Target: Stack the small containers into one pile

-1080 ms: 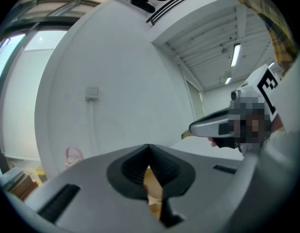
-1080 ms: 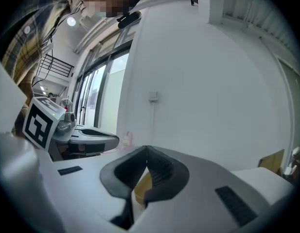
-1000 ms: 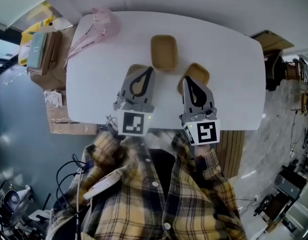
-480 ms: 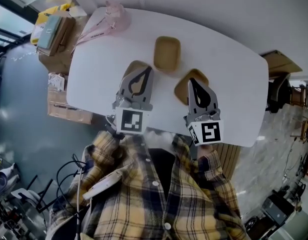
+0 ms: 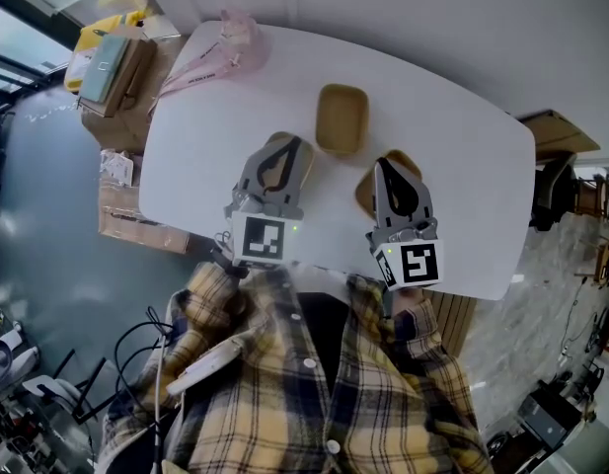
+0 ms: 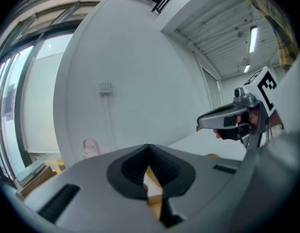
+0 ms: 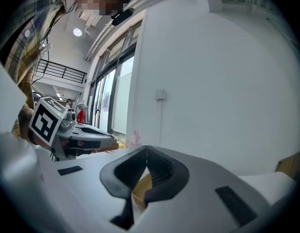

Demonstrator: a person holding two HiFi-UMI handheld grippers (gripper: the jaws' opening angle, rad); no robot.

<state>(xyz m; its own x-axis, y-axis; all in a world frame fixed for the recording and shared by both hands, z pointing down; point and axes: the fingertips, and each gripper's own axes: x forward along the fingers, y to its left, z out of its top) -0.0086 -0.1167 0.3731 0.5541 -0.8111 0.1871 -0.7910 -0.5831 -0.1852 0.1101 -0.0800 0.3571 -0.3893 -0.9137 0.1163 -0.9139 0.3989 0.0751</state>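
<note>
Both have crept forward: left gripper (image 5: 292,144) and right gripper (image 5: 382,163), jaws pressed together, empty, over left container (image 5: 308,166) and right container (image 5: 366,192); middle container (image 5: 342,118) just beyond. Descending closed would shove them.

The left gripper (image 5: 295,139) overlay most of one tan container (image 5: 308,164) in the head view, leaving only its right rim exposed. The right gripper (image 5: 380,162) covered the middle of a second container (image 5: 362,190). In the left gripper view the gripper's own body blocked the tabletop, and only a tan sliver (image 6: 152,184) showed behind the jaws. The right gripper view gave a like strip (image 7: 139,188). The contents of the pink bag (image 5: 240,39) could not be determined.
</note>
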